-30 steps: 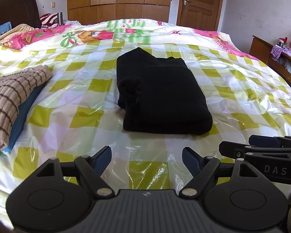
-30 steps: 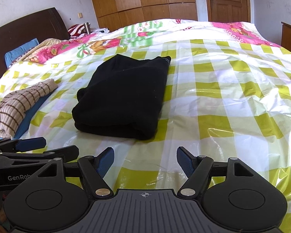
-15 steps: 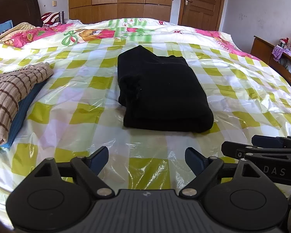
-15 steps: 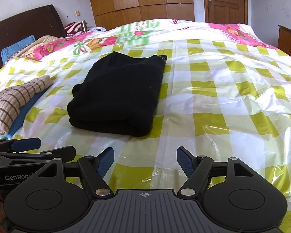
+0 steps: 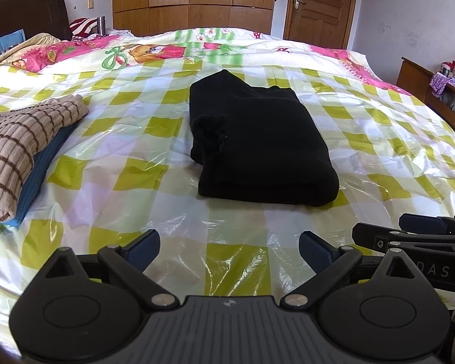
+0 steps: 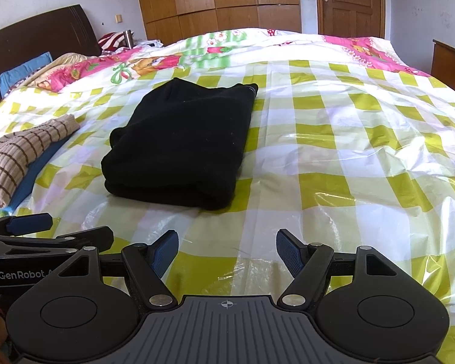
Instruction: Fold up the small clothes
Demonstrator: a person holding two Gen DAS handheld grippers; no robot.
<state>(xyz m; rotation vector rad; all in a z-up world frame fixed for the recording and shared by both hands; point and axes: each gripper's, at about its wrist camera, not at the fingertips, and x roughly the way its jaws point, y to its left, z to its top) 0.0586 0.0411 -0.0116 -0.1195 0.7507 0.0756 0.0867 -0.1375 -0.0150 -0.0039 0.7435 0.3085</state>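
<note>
Both cameras have pulled back a little since a second ago; the black garment sits slightly farther off in each view, otherwise unchanged.

Left to right on the bed:
- Striped brown top, folded, lying on a blue cloth at the left edge. Well apart from the black garment.
- Black garment, folded into a thick rectangle, flat on the yellow-and-white checked plastic sheet near the bed's middle. Nothing touches it. Fold edge faces the cameras; one bunched corner shows on its left side.
- Bare sheet to the right of it, crinkled and glossy.

Grippers:
- Left gripper: jaws spread wide, holding nothing, hovering over the sheet short of the garment.
- Right gripper: jaws likewise wide apart, nothing between them, low over the sheet. Garment lies ahead and to its left.
- Each gripper shows at the edge of the other's view, side by side.

Background: dark headboard at left, wooden wardrobe and door behind the bed.
</note>
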